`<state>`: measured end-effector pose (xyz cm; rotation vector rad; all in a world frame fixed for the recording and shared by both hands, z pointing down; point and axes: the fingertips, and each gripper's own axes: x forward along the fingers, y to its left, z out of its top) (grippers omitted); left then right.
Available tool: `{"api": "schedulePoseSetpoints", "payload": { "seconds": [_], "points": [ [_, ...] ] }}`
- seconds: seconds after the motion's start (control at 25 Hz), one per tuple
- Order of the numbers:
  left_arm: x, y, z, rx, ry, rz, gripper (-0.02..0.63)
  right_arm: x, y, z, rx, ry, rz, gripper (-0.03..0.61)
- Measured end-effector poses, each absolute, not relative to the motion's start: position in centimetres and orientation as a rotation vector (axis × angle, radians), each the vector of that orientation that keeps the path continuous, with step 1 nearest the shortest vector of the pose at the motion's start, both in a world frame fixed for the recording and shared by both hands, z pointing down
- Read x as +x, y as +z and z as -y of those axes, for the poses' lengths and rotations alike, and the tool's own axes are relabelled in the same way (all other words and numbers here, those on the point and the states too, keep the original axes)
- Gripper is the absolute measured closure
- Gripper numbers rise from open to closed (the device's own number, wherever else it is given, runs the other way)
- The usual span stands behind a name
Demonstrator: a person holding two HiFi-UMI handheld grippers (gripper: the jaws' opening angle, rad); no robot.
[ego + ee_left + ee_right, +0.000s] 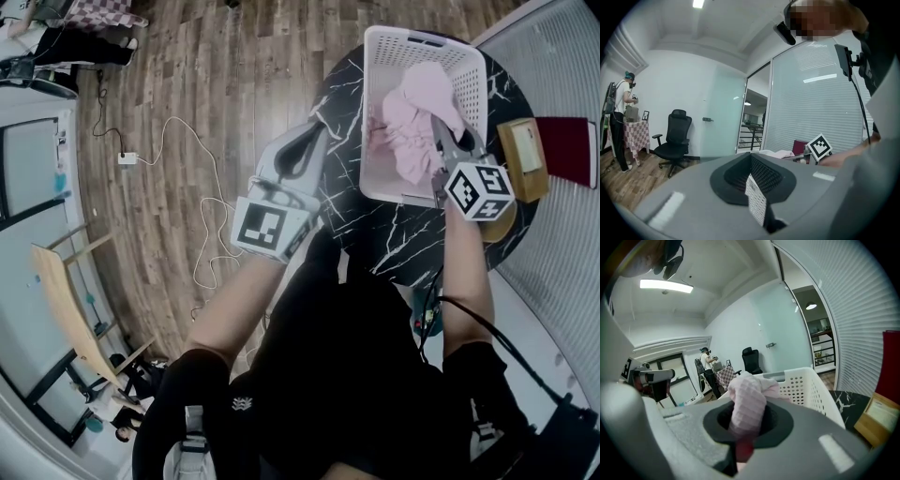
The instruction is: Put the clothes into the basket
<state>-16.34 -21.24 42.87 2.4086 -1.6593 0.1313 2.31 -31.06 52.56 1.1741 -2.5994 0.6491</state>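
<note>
A white perforated plastic basket [376, 112] stands on the round black marble-patterned worktop [403, 239]; a pale pink waffle-textured cloth [412, 127] is bunched inside it, with one end rising toward the basket's near right side. The right tongs [448, 142] are pinching that raised end; in the right gripper view the pink fabric [747, 408] fills the gap between the jaws and the basket's holed wall [811, 385] shows just behind it. The left tongs [317, 129] hover to the left of the basket, over the worktop's edge, apart from both basket and cloth; in the left gripper view [757, 187] their jaws are pressed together with nothing between them. At the worktop's right edge, just beside the basket, sits a tan wooden box [523, 155]; a dark red flat case [567, 150] lies next to it. A white cable [187, 187] trails across the wooden plank floor [216, 75].
</note>
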Motion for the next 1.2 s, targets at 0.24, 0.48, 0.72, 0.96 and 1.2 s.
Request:
{"api": "schedulePoseSetpoints", "payload": {
  "seconds": [0.24,0.48,0.72,0.96,1.2],
  "points": [
    [-16.5,42.9,21.5,2.410,0.128,1.666,0.607,2.4,53.6,31.3,1.177,0.686,2.564,0.545],
    [-16.5,42.7,21.5,2.408,0.108,1.664,0.607,2.1,54.1,31.0,1.171,0.677,2.523,0.540],
    [-16.2,42.7,21.3,2.414,0.099,1.667,0.607,2.2,54.9,30.6,1.151,0.715,2.496,0.464],
    [-16.1,43.0,20.9,2.425,0.116,1.661,0.607,2.5,53.3,30.7,1.190,0.638,2.517,0.394],
    [-15.8,42.3,20.4,2.470,0.095,1.650,0.607,1.9,51.3,29.6,1.181,0.602,2.579,0.394]
  ]
}}
